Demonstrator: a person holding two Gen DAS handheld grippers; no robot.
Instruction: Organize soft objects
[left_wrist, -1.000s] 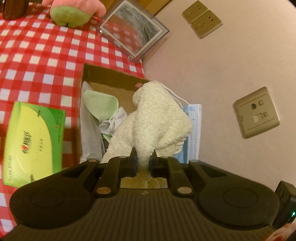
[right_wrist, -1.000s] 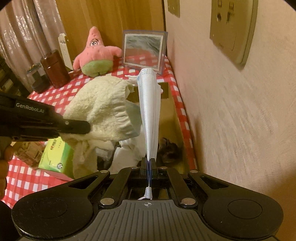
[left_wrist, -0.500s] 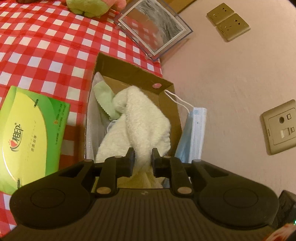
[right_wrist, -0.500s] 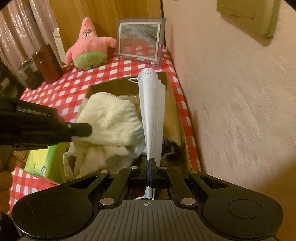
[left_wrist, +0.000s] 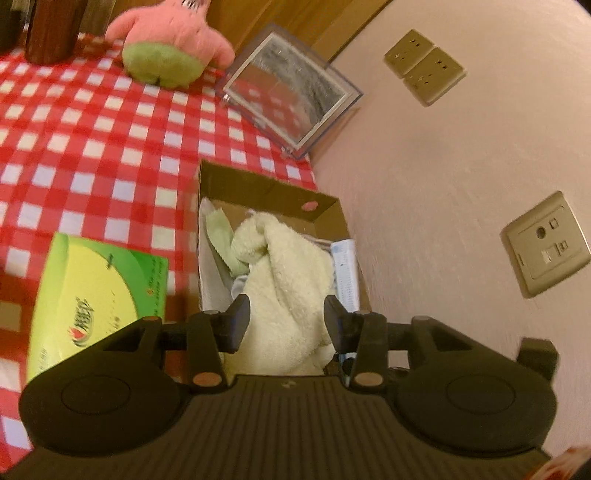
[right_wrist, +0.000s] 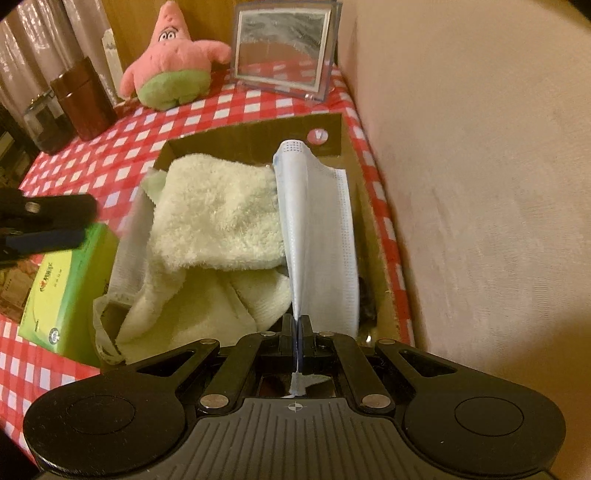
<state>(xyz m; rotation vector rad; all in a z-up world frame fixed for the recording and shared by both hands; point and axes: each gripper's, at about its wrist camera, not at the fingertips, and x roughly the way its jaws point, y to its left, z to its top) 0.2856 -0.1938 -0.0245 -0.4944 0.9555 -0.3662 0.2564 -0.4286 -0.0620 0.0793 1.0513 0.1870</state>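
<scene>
Red-and-white checked cloth covers the table in the left wrist view, where the cardboard box sits beside the wall and the left gripper hangs over its near end; its jaws have just been opening and stand apart, with the cream towel lying loose between them, already inside the box. In the right wrist view the right gripper is closed on the lower edge of the blue face mask, whose long axis runs straight away from the jaws, over the wall side of the box, just beside the towel. I judge this hand is the nearer one for laying the mask down.
</scene>
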